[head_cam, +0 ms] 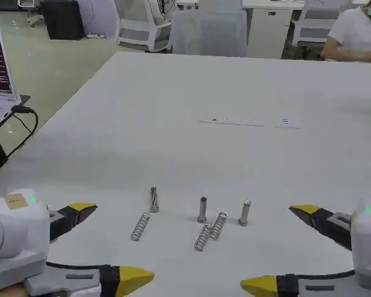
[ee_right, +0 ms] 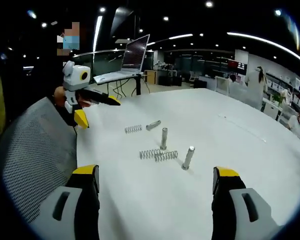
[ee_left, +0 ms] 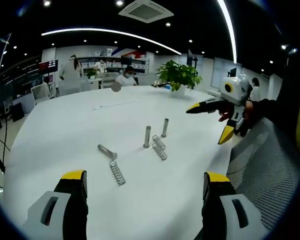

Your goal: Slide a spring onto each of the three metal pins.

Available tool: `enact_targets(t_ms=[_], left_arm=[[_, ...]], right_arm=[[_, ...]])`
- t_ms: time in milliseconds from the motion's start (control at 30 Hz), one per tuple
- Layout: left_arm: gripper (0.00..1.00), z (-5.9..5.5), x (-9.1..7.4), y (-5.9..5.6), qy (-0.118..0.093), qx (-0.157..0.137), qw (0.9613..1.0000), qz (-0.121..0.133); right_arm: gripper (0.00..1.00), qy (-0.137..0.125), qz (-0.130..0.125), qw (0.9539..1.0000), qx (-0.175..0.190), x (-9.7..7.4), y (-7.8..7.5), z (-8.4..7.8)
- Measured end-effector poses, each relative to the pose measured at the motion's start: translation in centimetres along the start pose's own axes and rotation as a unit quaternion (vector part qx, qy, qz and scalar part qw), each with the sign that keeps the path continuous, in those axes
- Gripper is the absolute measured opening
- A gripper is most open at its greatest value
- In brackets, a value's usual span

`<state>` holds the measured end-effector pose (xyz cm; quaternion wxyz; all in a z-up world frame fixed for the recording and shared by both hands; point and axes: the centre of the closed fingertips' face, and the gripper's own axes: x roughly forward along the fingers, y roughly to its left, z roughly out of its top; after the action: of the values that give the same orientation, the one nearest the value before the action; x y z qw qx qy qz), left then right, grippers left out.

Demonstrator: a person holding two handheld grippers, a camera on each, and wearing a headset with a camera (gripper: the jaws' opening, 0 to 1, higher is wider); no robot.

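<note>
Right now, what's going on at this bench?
A person holds the left gripper and right gripper open and empty, either side of the parts on the white table. The middle pin and right pin stand upright; the left pin lies on its side. Three springs lie loose beside them, none on a pin yet.
</note>
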<state>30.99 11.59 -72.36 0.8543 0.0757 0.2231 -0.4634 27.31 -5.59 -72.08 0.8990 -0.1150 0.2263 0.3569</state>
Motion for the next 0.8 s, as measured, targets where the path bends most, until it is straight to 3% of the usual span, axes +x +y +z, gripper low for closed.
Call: enact_targets(t_ms=[800], left_arm=[[0.91,0.16,-0.23,0.40,-0.004,-0.007,0.9999,0.008]], right_arm=[[0.90,0.001,-0.002,1.0000,-0.005,-0.08,0.05,0.15]])
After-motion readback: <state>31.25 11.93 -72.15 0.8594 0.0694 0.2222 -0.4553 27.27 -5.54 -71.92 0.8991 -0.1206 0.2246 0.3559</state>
